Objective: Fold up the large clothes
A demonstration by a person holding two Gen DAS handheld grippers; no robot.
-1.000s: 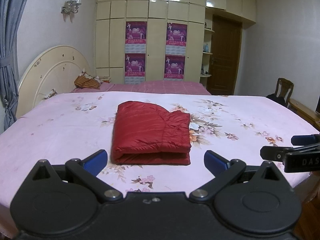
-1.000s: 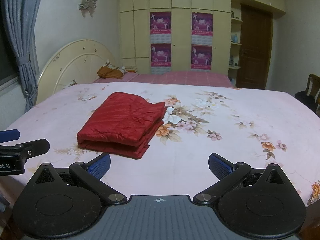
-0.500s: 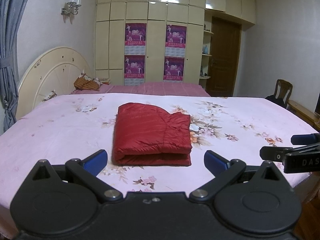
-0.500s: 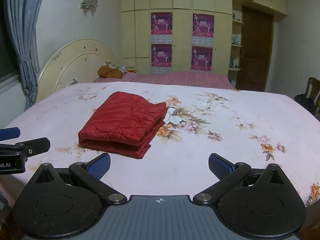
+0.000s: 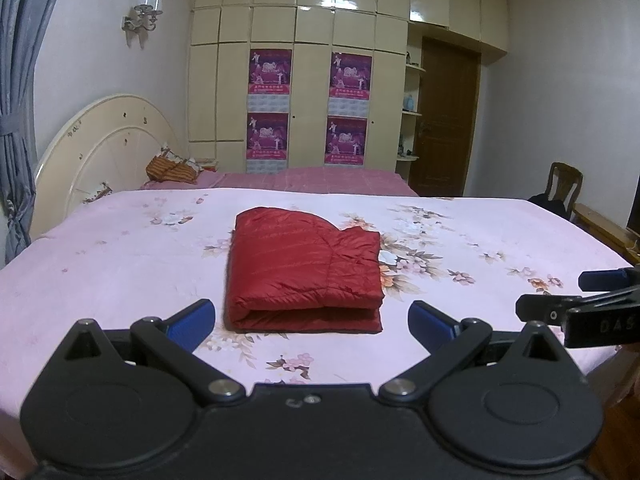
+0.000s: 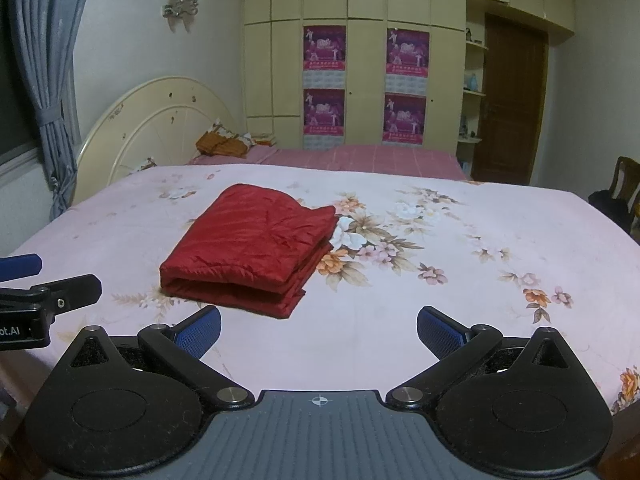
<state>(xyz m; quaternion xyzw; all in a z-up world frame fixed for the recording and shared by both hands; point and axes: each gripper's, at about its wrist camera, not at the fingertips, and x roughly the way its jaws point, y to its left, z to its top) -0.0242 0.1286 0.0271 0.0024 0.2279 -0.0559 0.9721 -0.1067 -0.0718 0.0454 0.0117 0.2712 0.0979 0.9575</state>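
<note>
A red quilted jacket [image 5: 304,268] lies folded into a thick rectangle on the pink floral bedspread [image 5: 120,252], its folded edge facing me. My left gripper [image 5: 312,318] hovers open just short of that near edge, with nothing between its blue pads. In the right wrist view the same jacket [image 6: 252,248] sits ahead and to the left. My right gripper [image 6: 319,330] is open and holds nothing, over bare bedspread [image 6: 480,248]. Each gripper shows at the edge of the other's view: the right gripper [image 5: 592,300] and the left gripper [image 6: 36,284].
A cream headboard [image 5: 100,160] stands at the far left with a striped pillow [image 5: 172,168] beside it. A wardrobe with posters [image 5: 308,104] fills the back wall, next to a brown door [image 5: 444,120]. A wooden chair [image 5: 562,188] stands at the right, a curtain [image 6: 48,80] at the left.
Both views have tilted slightly upward, so the jacket sits a little lower in frame. The jacket has not moved and both grippers stay open.
</note>
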